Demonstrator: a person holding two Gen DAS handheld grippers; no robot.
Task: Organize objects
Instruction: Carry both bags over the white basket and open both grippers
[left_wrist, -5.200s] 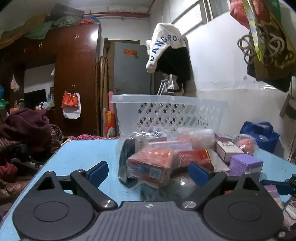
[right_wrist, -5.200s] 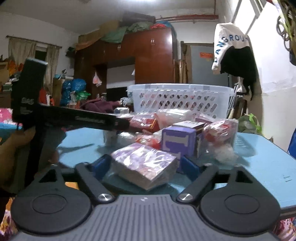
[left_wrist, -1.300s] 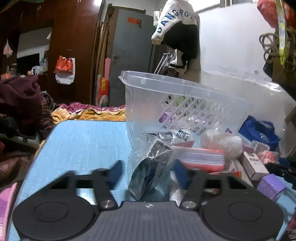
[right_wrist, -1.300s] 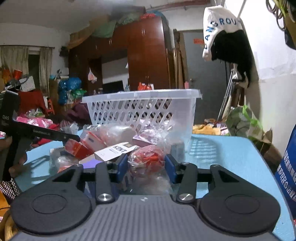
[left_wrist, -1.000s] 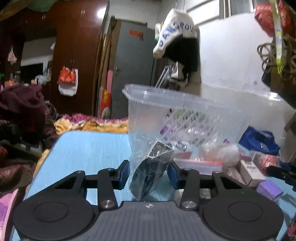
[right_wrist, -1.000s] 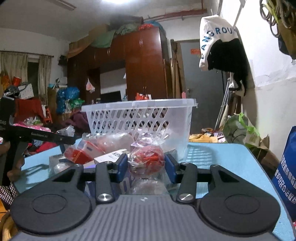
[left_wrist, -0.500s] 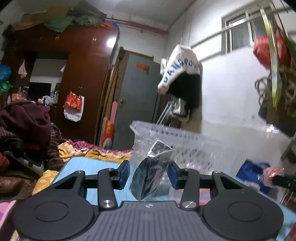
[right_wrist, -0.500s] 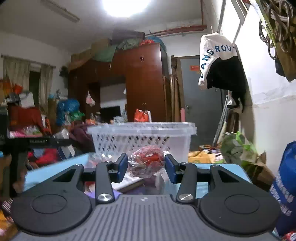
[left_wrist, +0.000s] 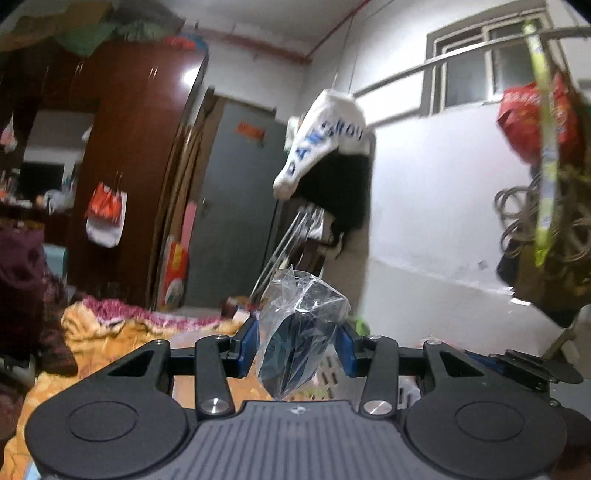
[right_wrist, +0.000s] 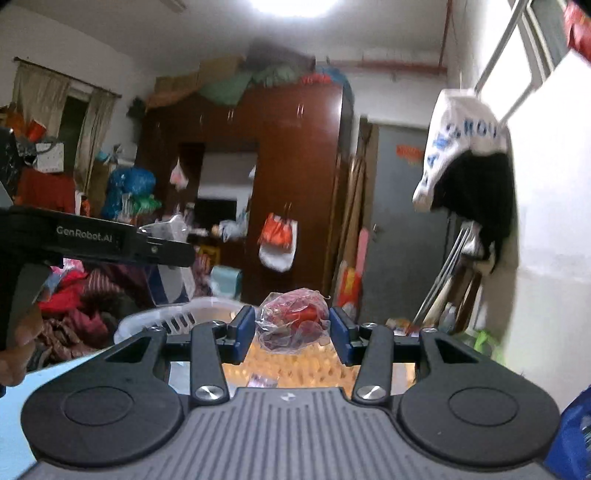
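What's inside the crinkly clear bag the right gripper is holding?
Something red shows through the clear bag, pinched in the right gripper. The wrinkled plastic blurs it, so what it is cannot be told.

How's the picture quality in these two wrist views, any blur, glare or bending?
Left wrist view: wardrobe and hanging red bag smeared by motion, window bars bowed by the fisheye, bagged dark item sharp. Right wrist view: ceiling light blown out, background soft, red item in plastic fairly crisp.
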